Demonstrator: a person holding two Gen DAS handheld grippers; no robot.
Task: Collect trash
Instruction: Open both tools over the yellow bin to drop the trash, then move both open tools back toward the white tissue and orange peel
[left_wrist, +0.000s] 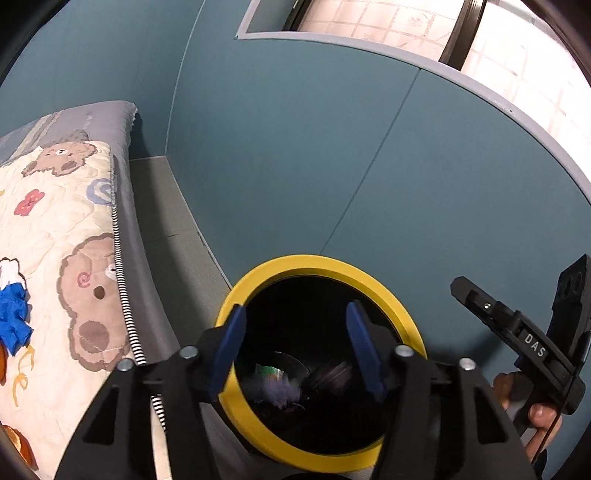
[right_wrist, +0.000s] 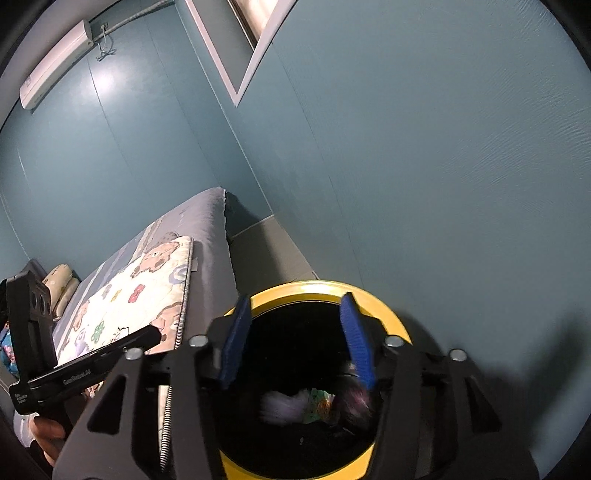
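**Trash in the bin, both grippers empty above it**

Trash (left_wrist: 275, 384) lies at the bottom of the bin (left_wrist: 373, 275), a round black container with a yellow rim that stands on the floor between the bed (left_wrist: 74, 229) and the blue wall (left_wrist: 295, 147). It shows as a blurred pale tuft, a scrap of printed green-and-white wrapper and a dark, shiny crumpled piece beside them; the right wrist view shows the same heap (right_wrist: 314, 402), also blurred. From its look it is light, soft stuff: paper or film that crushes easily, weighs next to nothing and may cling to a pad or drift as it drops. Such a piece is best pinched at a bunched fold, not a loose edge.

The left gripper (left_wrist: 295, 343) hangs over the bin's mouth with its blue pads (left_wrist: 231, 347) spread apart and nothing between them. The right gripper (right_wrist: 299, 339) is over the same opening, its jaws likewise parted and empty. Each shows at the edge of the other's view, with a hand (left_wrist: 532, 410) on the grip.

A blue crumpled thing (left_wrist: 13, 317) lies on the quilt (left_wrist: 55, 206) at the near edge of the bed; whether it is trash I cannot tell.
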